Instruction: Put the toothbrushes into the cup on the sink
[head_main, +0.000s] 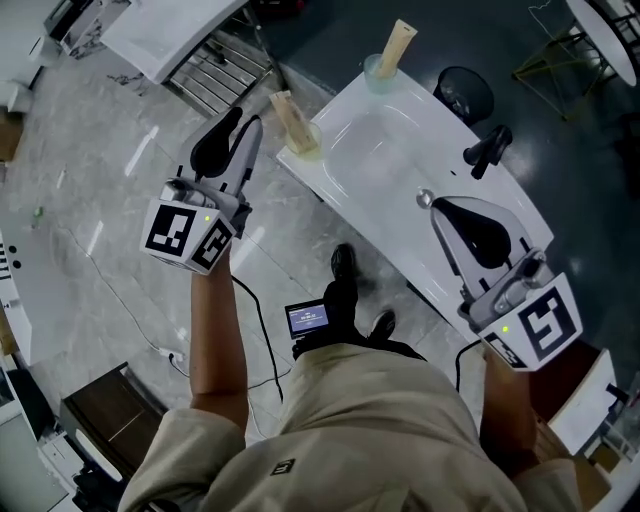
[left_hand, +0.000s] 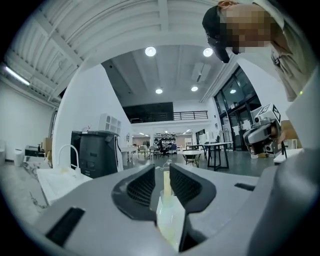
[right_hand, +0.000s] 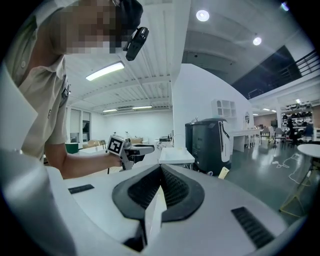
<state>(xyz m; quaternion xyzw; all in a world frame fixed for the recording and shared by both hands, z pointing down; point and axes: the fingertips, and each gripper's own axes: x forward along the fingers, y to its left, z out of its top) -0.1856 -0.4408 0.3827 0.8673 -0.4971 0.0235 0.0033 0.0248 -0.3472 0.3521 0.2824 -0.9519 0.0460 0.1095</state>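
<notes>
White sink (head_main: 400, 195): two cups on its rim, well apart.
Near cup (head_main: 305, 143): toothbrush (head_main: 290, 116) standing inside, long axis tilted to upper left.
Far cup (head_main: 379, 71): second toothbrush (head_main: 398, 43) inside, leaning to upper right.
Left hand-held gripper (head_main: 246, 120): jaws slightly spread, pinching nothing, just beside near cup.
Right hand-held gripper (head_main: 440, 208): jaws pressed together, empty, over sink.
Markers (head_main: 172, 228): black-and-white squares.
Screen (head_main: 307, 318): print too small to read.

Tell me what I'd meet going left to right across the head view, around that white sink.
left tongs → cup with a toothbrush on the sink corner → second cup with a toothbrush at its far end → right tongs
</notes>
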